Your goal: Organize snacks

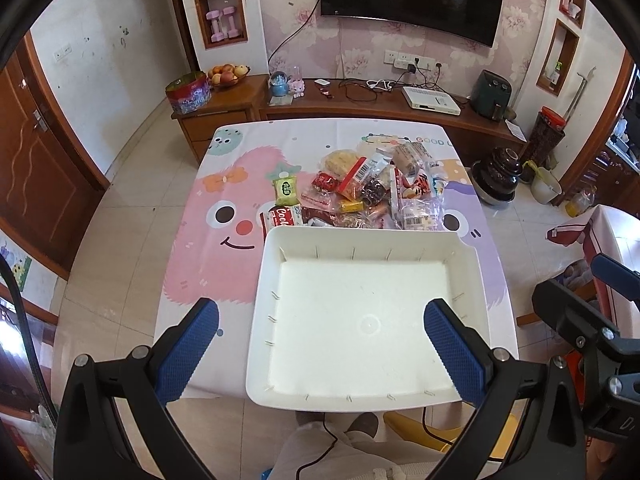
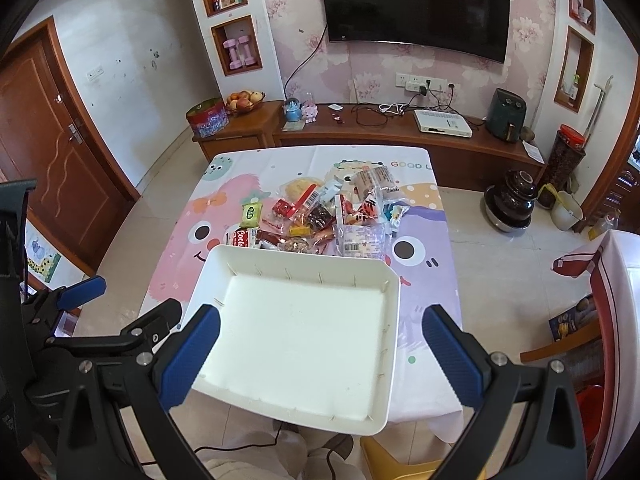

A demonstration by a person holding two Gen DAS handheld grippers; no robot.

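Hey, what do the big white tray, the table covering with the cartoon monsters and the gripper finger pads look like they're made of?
White rectangular tray: likely moulded plastic, matte, with rounded corners and thin ribs along its walls. Cartoon-printed table cover: apparently thin vinyl or coated cloth, smooth, draping over the edge. Blue finger pads: probably rubber, with a knurled grip texture.

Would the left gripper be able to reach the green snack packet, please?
Probably yes: the open left gripper holds nothing, and the green snack packet lies uncovered at the pile's left edge, just beyond the empty white plastic tray.
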